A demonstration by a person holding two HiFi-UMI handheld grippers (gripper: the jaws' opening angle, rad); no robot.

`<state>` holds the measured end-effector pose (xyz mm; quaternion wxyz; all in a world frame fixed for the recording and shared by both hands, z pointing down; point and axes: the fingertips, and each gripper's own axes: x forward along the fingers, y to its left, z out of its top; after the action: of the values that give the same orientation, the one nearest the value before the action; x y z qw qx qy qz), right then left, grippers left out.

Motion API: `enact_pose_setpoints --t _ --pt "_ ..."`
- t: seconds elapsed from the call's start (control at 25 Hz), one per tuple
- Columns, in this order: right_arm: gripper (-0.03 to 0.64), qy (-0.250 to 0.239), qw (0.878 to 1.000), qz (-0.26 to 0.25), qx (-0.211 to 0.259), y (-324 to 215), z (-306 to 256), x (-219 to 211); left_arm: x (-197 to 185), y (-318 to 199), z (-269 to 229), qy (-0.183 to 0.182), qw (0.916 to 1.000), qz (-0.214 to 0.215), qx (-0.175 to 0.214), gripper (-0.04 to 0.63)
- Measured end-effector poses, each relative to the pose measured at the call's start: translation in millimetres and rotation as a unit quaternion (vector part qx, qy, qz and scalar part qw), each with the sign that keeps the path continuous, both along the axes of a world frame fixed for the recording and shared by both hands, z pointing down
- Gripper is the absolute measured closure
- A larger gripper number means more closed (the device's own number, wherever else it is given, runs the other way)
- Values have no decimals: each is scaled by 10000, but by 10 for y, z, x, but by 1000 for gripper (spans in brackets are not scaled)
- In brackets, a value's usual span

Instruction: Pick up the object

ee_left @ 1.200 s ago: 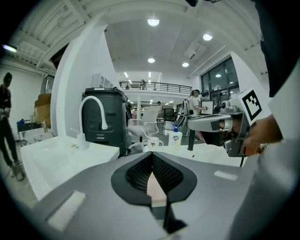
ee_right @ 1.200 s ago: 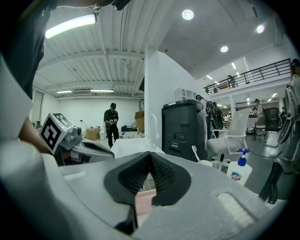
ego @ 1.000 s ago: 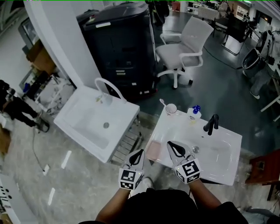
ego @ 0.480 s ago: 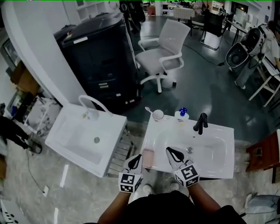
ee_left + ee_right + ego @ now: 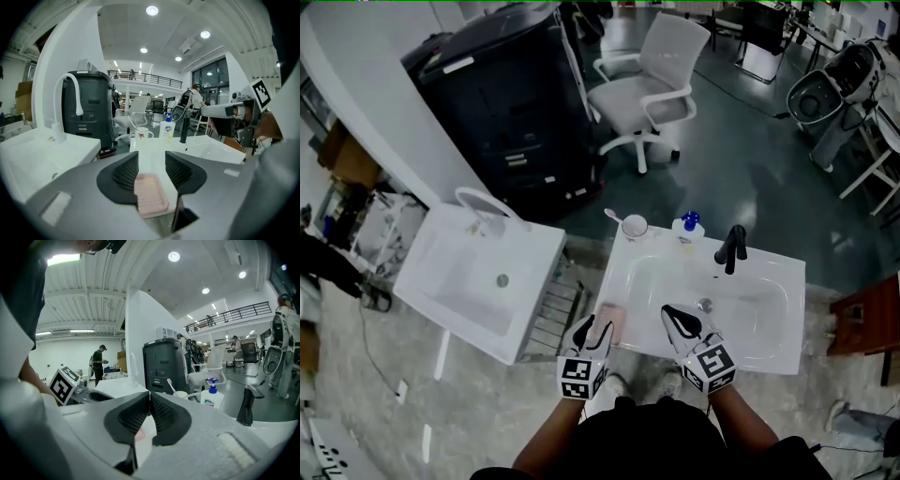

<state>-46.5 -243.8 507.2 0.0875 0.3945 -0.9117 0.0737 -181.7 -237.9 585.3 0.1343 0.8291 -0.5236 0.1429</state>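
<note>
Pink pad (image 5: pixel 151 194) between spread jaws, just opening, of left hand-held gripper (image 5: pixel 151 155), right hand-held gripper (image 5: pixel 149 395) closed

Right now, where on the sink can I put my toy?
The left ledge between cup and pink pad is bare, and so is the rim right of the tap. The back edge is crowded: cup, bottle, tap.

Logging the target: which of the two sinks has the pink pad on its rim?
The sink with the black tap; the other sink has a white tap.
</note>
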Motion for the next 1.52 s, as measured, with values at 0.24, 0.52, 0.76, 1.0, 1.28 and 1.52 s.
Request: enact_pose_setpoints --t 0.24,0.52,0.76,1.0,1.28,1.52 --pt "607 -24 9999 -30 -157 2 120 35 19 25 374 -256 9979 -152 -575 231" --pt "607 37 9997 94 -205 6 228 116 78 73 852 -523 9895 -53 -1349 82" --pt "607 135 9991 100 -380 60 372 156 104 114 1121 -749 9837 84 -1632 83" --pt "607 213 9979 151 -600 102 549 242 103 83 1304 -991 9795 122 -1752 98" --pt "607 233 9973 150 -686 109 600 281 120 9 1351 -1125 9775 203 -1772 118" --pt "607 219 9969 53 -751 111 642 224 125 12 1365 -1090 9777 194 -1786 129"
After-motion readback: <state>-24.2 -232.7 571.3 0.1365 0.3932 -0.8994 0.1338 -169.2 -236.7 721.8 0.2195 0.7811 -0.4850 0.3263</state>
